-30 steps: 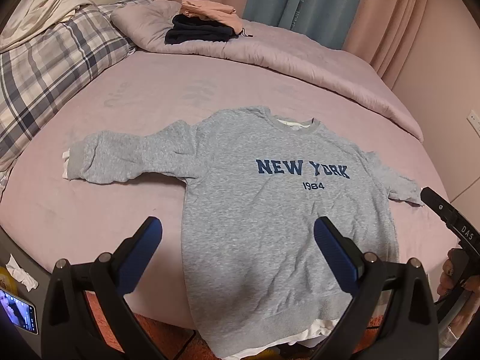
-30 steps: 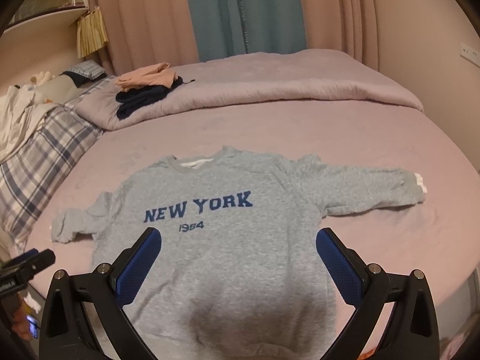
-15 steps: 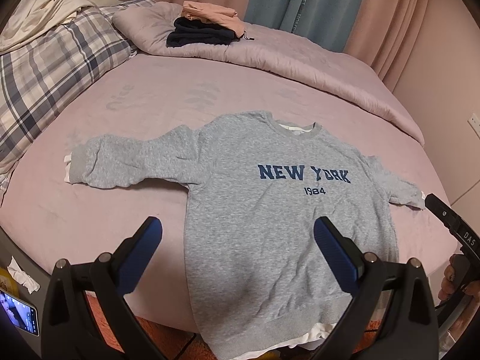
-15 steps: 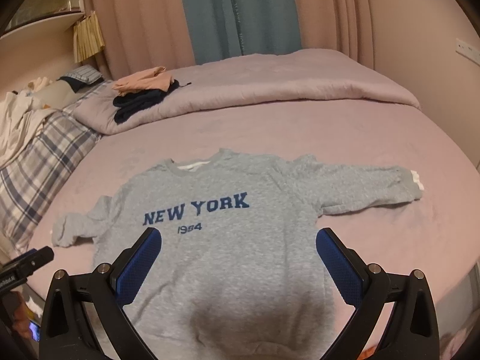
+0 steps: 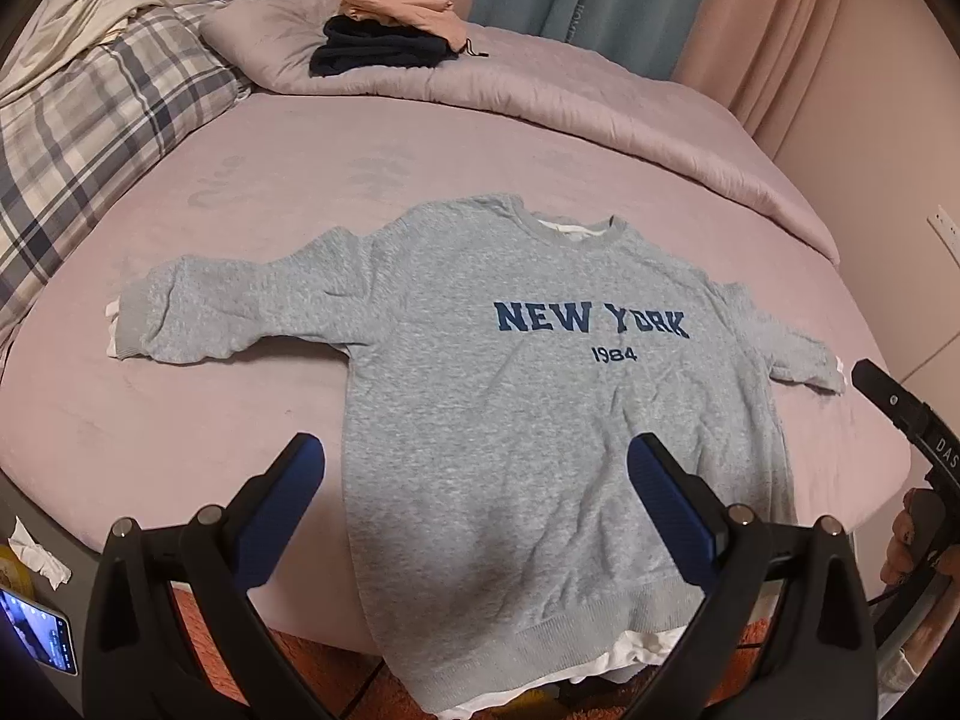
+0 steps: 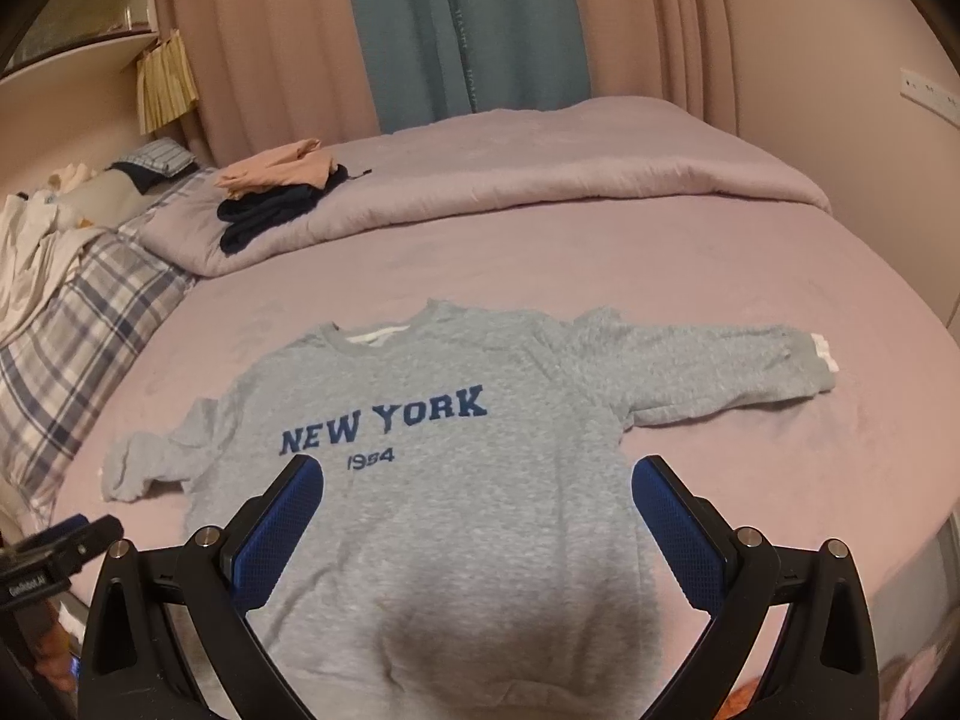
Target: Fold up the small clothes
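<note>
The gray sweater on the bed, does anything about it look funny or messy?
A little. The gray sweater lies flat, print up, but its bottom hem hangs over the bed's edge with white fabric peeking out. One sleeve is bunched up short, while the other sleeve stretches out straight. No tears or stains show.

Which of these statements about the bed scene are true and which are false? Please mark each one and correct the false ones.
1. The grey sweatshirt lies flat with its printed front facing up. True.
2. The left tool is shut on the sweatshirt's hem. False: it is open and holds nothing.
3. Both sleeves are spread out to the sides. True.
4. The folded pink garment lies under the dark garment. False: the pink one is on top.
5. The right tool is open. True.
6. The sweatshirt reads "BOSTON". False: it reads "NEW YORK".
</note>
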### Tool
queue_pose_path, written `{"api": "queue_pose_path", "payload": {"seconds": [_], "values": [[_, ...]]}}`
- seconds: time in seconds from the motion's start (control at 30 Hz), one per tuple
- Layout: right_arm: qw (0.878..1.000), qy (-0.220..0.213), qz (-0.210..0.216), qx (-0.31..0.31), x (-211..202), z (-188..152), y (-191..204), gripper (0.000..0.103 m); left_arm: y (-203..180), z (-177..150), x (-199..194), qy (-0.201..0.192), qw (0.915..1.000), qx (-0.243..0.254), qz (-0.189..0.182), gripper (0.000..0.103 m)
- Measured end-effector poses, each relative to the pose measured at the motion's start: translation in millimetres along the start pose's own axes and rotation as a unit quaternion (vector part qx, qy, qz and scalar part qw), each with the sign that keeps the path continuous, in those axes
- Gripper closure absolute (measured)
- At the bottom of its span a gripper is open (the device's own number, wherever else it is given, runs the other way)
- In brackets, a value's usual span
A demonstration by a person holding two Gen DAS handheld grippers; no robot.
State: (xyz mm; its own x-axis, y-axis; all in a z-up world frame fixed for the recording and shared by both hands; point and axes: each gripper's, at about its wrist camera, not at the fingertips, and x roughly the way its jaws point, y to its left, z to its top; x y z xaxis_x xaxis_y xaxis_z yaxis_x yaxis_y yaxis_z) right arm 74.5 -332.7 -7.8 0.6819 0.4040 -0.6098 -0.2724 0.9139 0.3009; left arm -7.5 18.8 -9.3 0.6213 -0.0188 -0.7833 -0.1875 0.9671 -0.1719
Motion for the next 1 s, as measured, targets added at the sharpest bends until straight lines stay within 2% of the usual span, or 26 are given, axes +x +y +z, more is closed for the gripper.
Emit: {"api": "queue_pose_path", "payload": {"seconds": [1.0], "values": [[1.0, -0.006, -0.008, 0.005, -4, -4, -12, 0.0, -21, -5, 13, 0.02, 0.999, 0.037, -0.016, 0.002]]}}
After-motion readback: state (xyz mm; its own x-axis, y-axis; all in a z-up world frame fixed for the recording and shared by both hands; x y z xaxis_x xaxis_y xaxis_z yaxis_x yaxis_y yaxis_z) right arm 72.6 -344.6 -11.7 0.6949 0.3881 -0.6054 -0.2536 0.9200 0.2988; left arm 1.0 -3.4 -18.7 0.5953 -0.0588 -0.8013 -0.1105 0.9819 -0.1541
